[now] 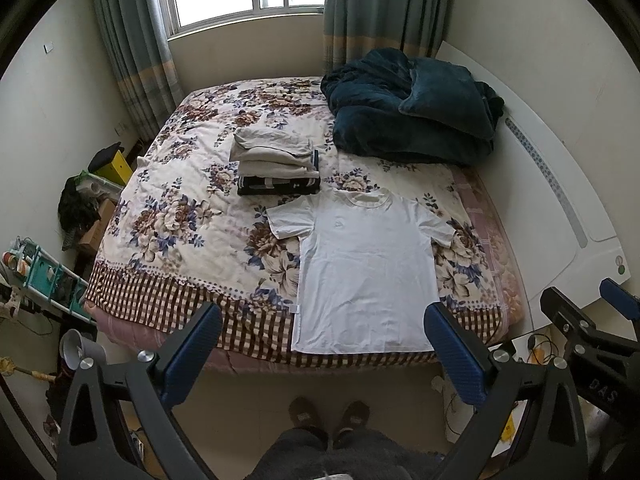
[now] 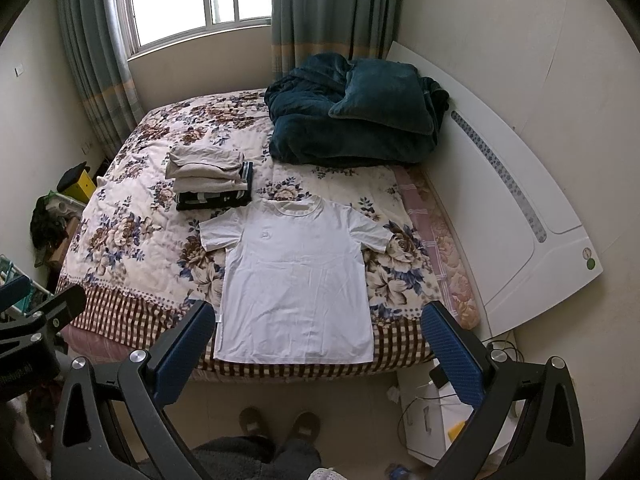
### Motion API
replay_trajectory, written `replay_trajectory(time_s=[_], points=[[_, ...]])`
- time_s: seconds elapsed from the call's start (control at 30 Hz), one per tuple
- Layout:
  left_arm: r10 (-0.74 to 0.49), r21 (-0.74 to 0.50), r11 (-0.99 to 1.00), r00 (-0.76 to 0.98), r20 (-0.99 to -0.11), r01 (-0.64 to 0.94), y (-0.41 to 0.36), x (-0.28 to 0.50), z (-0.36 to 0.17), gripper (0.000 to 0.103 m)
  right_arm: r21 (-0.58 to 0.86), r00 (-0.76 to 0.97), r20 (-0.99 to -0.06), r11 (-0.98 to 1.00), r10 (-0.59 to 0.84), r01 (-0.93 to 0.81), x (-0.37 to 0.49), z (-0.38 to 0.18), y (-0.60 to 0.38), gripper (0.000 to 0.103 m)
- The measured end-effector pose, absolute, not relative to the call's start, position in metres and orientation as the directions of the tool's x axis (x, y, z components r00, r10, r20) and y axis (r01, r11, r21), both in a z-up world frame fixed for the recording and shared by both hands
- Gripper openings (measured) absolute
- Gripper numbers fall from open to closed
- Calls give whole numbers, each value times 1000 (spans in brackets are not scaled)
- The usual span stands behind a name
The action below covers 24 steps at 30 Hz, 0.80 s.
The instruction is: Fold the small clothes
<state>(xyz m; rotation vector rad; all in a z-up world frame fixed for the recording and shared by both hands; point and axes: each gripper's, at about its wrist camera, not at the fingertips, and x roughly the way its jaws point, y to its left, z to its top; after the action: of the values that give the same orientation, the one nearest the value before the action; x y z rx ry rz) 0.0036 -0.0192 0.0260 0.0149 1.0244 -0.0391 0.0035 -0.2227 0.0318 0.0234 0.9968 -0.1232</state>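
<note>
While flat on bed (image 1: 168, 216) — white T-shirt (image 1: 364, 264); untouched

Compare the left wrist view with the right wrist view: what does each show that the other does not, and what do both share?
Only the left wrist view shows the teal rack on the floor left of the bed, and the right claw at its right edge.

Only the right wrist view shows the yellow item on the floor right of the bed, and the left claw at its left edge.

Both share the white T-shirt spread flat on the floral bedspread, the stack of folded clothes beyond it, the dark blue blanket, and each view's own claw open and empty.
</note>
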Motion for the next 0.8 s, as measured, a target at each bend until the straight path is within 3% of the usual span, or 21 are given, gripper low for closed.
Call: replay_trajectory(time_s=[0.6, 0.8], points=[[27, 16, 1000, 557, -830, -25, -40, 12, 10, 103, -27, 533, -843, 994, -79, 104, 12, 45, -227, 103], [118, 81, 993, 583, -804, -89, -48, 72, -29, 103, -32, 525, -844, 989, -104, 143, 47, -11, -271, 103]])
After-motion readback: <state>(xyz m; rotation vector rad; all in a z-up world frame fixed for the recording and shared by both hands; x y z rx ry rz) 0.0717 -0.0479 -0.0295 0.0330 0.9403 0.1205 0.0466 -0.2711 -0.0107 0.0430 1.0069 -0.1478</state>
